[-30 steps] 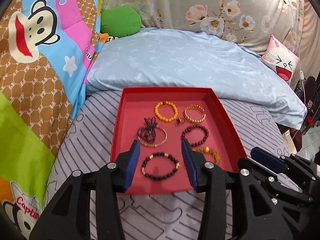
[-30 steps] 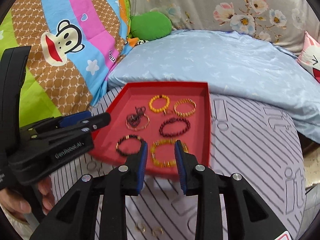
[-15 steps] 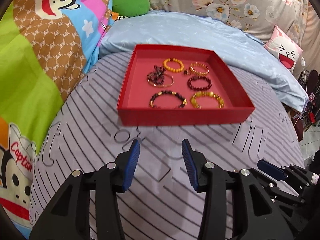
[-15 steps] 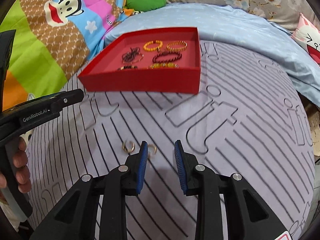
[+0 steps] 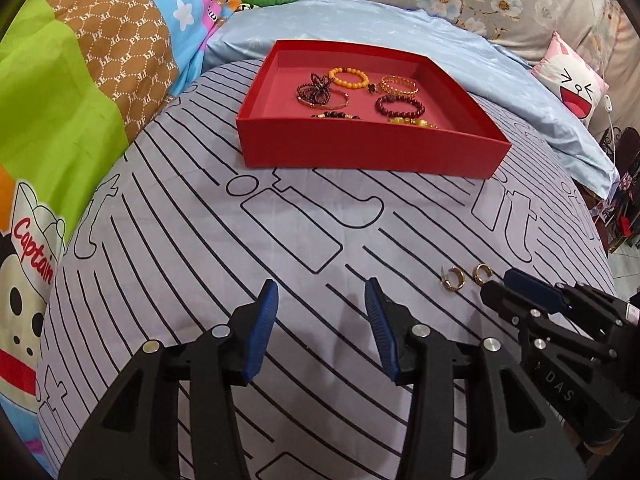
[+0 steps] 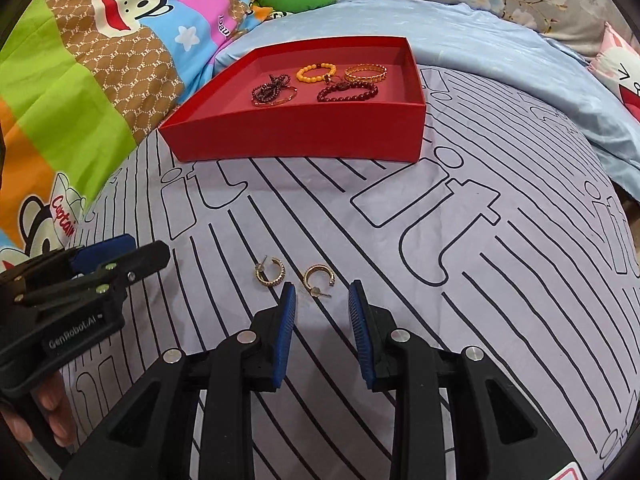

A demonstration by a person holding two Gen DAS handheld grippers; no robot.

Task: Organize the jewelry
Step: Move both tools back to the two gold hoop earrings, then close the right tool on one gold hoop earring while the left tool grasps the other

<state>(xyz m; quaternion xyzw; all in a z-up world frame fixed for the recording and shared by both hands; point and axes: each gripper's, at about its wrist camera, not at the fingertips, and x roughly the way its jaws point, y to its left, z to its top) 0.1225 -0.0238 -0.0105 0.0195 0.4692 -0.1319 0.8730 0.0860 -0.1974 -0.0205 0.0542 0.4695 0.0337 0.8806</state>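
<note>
Striped bedsheet (image 6: 440, 240): gold earring (image 6: 318, 278) lies seemingly just beyond right gripper's (image 6: 322, 300) parted jaws (empty).

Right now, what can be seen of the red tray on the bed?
The red tray is a shallow, open, square box, cardboard by the look, with low upright walls and a pinker floor. It sits flat on the striped grey bedsheet, its far edge near the light blue pillow. Inside lie several bracelets: orange beads, a gold chain, dark red beads and others. Neither claw touches it.
</note>
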